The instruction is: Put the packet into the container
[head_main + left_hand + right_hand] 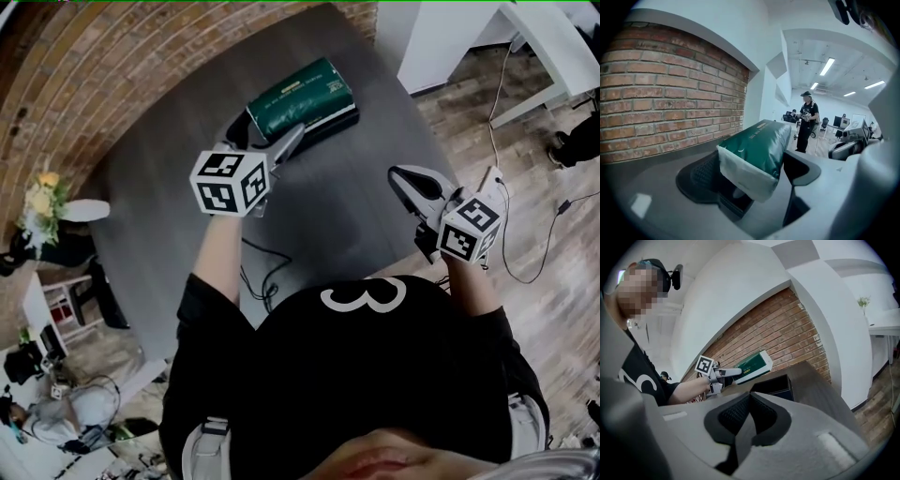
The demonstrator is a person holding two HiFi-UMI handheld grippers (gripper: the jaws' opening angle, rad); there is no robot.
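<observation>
Your left gripper [292, 139] is clamped on the white end of the green packet [302, 94], which juts ahead of its jaws, just above the black container [774, 386]. Your right gripper [405, 180] has its jaws pressed together on nothing, well apart from the packet.

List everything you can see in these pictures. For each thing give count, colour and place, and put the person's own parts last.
packet: one, green with a white end, held above the container
container: one, black, on the table
table: one, grey, against the wall
wall: one, red brick, behind the table
flowers: one bunch, yellow and white, left of the table
desk: one, white, beyond the table on the right
bystander: one, dark clothes, far back in the room
left gripper: one, white, shut on the packet's white end
right gripper: one, white, jaws together and empty, over the table's right edge
</observation>
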